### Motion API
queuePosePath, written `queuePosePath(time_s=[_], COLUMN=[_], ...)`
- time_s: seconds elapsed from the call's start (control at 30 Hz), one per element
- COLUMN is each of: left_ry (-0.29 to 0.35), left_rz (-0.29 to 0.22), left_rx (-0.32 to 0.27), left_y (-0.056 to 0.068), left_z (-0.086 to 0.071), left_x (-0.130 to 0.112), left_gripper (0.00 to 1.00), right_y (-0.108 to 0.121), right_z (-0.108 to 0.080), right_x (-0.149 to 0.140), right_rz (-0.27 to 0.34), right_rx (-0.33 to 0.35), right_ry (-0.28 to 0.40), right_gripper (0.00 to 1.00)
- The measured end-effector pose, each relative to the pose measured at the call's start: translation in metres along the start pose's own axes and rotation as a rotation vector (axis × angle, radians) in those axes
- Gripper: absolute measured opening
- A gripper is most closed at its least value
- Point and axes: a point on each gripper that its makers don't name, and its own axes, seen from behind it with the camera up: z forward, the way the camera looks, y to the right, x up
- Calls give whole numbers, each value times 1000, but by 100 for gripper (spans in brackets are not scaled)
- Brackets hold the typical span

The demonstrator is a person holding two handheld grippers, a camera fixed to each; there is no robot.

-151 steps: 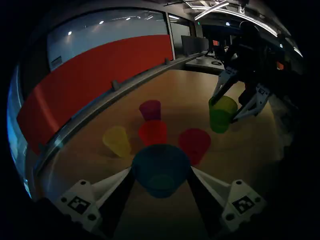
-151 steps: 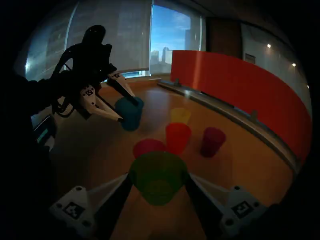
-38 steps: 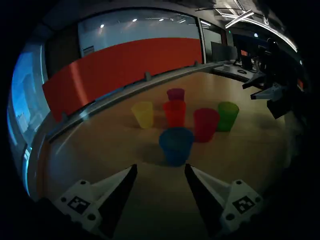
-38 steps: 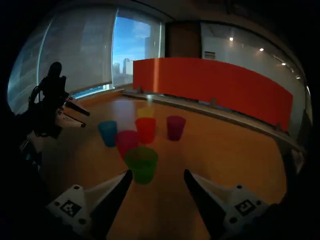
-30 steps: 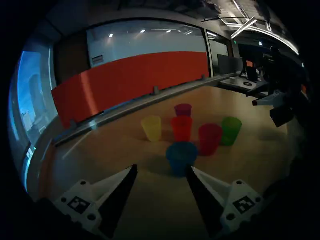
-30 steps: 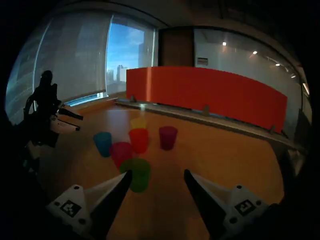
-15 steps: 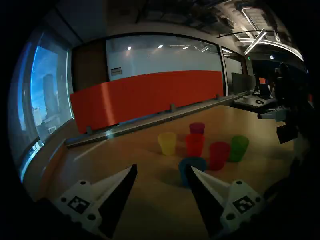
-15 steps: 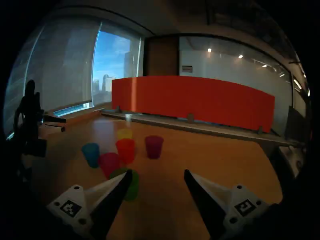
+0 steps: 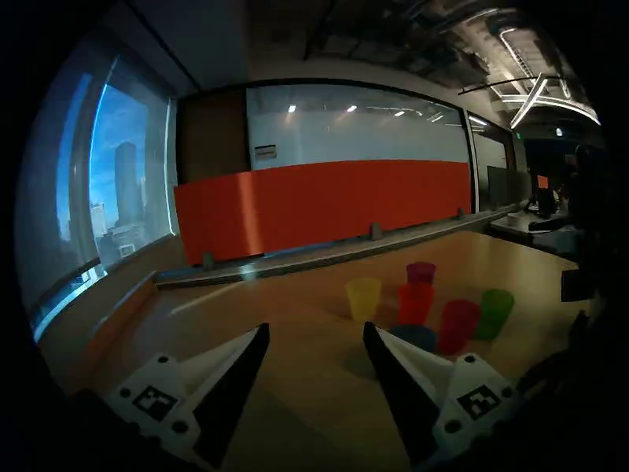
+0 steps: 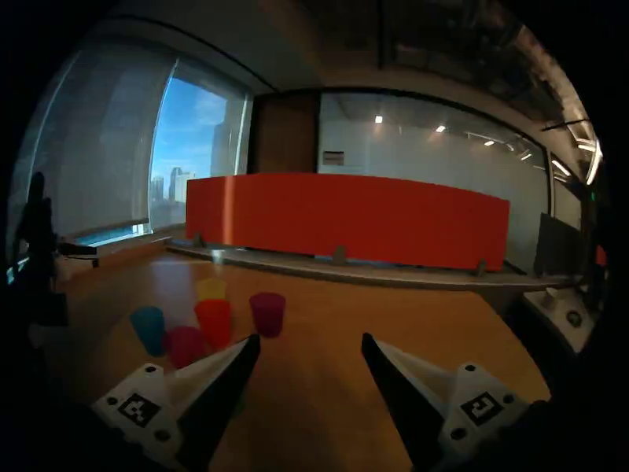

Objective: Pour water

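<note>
Left gripper view: we find the left gripper [image 9: 315, 325] open and empty, blue cup [image 9: 417, 334] upright just beyond its right finger; right gripper [image 10: 309, 337] likewise open, cups [image 10: 214, 318] ahead-left.

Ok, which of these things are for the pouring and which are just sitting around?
For pouring: blue cup, green cup, yellow cup, orange cup, red cup, purple cup, left gripper, right gripper (both open, empty).
Just there: red partition, window.

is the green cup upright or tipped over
Upright: the green cup stands on the table, open rim up, beside the dark red cup.
</note>
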Motion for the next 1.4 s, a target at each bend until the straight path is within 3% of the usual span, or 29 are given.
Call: queuePosePath(time_s=[0.4, 0.77, 1.1, 1.4], left_ry=[65, 150, 195, 207], left_rz=[-105, -179, -146, -116], left_rx=[84, 140, 210, 228], left_y=[-13, -20, -33, -32], left_z=[-2, -7, -12, -7], left_x=[7, 33, 41, 31], left_gripper=[88, 88, 88, 88], right_y=[7, 13, 19, 23], right_z=[9, 14, 13, 8], right_x=[18, 34, 40, 53], right_rz=[37, 73, 80, 98], right_rx=[-108, -174, -198, -215], right_ry=[89, 137, 143, 172], right_gripper=[100, 100, 100, 100])
